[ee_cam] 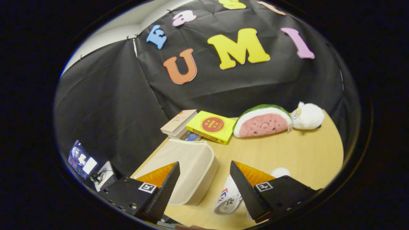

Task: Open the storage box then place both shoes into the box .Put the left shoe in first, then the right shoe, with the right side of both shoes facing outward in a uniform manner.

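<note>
Cream storage box (188,167), lid closed

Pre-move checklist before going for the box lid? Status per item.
1. Gripper empty, fingers apart: ok.
2. Storage box closed, lid not yet opened: ok as a start state.
3. Box near the fingers, just ahead of the left one: ok.
4. Shoe on the table beside the box, by the right finger: ok.
5. Second shoe located: cannot tell, hidden behind the right finger.
6. Lid edge or handle to grab: cannot tell.
</note>
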`<action>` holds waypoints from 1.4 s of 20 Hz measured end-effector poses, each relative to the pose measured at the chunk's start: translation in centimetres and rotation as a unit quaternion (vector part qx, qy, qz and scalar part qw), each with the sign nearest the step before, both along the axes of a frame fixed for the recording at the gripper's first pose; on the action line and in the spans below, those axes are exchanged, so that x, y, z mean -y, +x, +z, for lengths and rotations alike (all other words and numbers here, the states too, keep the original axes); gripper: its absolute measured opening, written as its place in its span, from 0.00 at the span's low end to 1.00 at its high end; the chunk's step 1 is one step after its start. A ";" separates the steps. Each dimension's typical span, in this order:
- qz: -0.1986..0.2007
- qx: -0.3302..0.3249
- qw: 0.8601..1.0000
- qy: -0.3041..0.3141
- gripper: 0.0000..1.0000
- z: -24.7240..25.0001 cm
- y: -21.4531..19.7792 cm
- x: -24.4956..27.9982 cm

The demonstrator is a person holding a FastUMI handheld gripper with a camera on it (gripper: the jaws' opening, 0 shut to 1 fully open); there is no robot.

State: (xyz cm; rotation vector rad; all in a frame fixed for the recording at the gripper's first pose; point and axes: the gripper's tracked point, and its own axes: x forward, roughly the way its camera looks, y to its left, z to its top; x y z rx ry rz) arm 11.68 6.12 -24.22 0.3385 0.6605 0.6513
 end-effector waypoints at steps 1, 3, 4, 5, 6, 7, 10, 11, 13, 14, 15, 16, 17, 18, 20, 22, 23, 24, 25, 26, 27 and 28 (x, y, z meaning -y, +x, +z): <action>0.024 -0.029 0.999 0.019 0.95 -1.1 0.3 -0.8; 0.069 -0.091 0.992 0.053 0.95 -3.1 0.8 -2.0; 0.089 -0.123 0.986 0.074 0.95 -4.0 0.7 -2.7; 0.107 -0.156 0.978 0.091 0.95 -5.0 0.8 -3.4; 0.118 -0.179 0.971 0.109 0.95 -5.7 1.2 -4.1; 0.131 -0.198 0.964 0.122 0.96 -6.4 1.5 -4.7; 0.164 -0.248 0.942 0.155 0.96 -8.2 1.6 -5.8; 0.174 -0.264 0.933 0.172 0.94 -8.5 1.5 -6.3; 0.197 -0.296 0.913 0.200 0.93 -8.6 1.3 -6.9; 0.204 -0.311 0.903 0.216 0.82 -8.5 1.3 -7.3; 0.207 -0.321 0.895 0.229 0.72 -8.2 1.4 -7.4; 0.205 -0.326 0.892 0.236 0.63 -8.1 1.5 -7.3; 0.210 -0.330 0.890 0.233 0.54 -8.3 1.2 -7.1; 0.211 -0.334 0.889 0.232 0.48 -8.2 1.1 -6.8; 0.205 -0.343 0.887 0.232 0.36 -8.4 1.3 -6.4; 0.203 -0.348 0.885 0.235 0.25 -8.2 1.3 -6.1; 0.205 -0.349 0.884 0.234 0.19 -8.2 1.0 -6.1; 0.207 -0.352 0.884 0.228 0.18 -8.1 0.7 -5.9; 0.210 -0.354 0.884 0.223 0.17 -8.0 0.4 -5.8; 0.215 -0.352 0.885 0.216 0.17 -7.9 0.1 -5.8; 0.221 -0.346 0.888 0.207 0.16 -7.7 -0.3 -5.7; 0.220 -0.338 0.894 0.194 0.15 -7.6 -0.5 -4.9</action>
